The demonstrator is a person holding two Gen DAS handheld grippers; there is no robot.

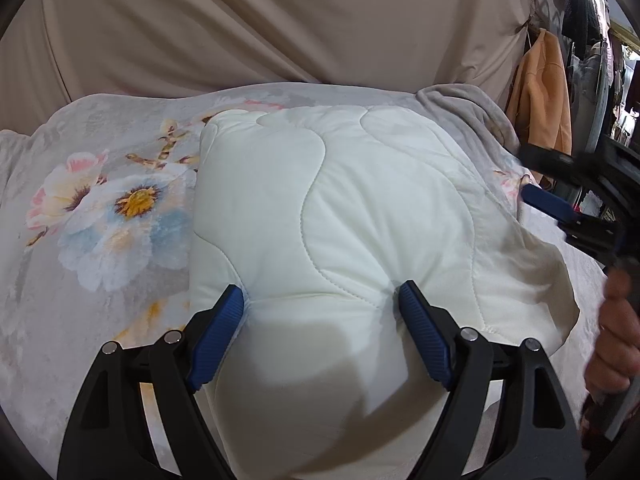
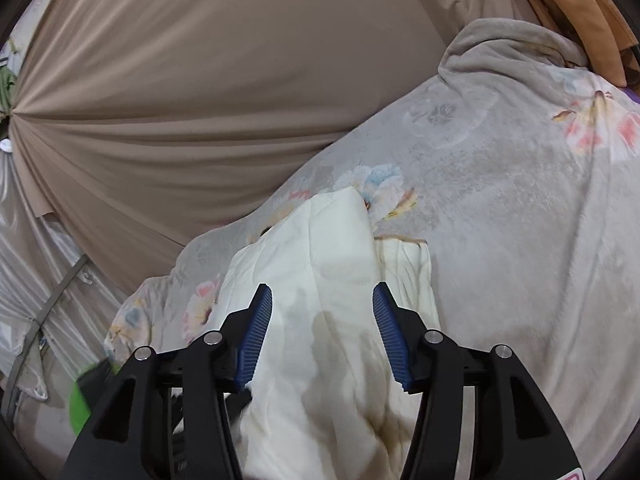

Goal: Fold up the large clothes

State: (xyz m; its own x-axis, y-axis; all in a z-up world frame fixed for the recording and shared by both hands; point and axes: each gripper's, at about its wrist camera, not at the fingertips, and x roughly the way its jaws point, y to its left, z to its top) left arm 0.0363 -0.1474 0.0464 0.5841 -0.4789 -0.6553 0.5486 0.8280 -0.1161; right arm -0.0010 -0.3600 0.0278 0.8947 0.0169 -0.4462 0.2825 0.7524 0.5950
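A cream quilted garment (image 1: 340, 216) lies bunched on a grey floral blanket (image 1: 100, 208). My left gripper (image 1: 322, 304) has its jaws wide apart, pressed down on the near bulge of the quilt with padding swelling between the blue pads (image 1: 218, 336). In the right wrist view the same cream quilt (image 2: 328, 280) runs between and under my right gripper (image 2: 322, 300), whose jaws stand open above it. The right gripper also shows at the right edge of the left wrist view (image 1: 548, 196), held by a hand (image 1: 616, 340).
A tan curtain (image 1: 280, 20) hangs behind the bed. An orange garment (image 1: 540, 92) and dark clothes hang at the far right. Silvery fabric (image 2: 36, 248) and a green object (image 2: 80, 404) lie at the left of the right wrist view.
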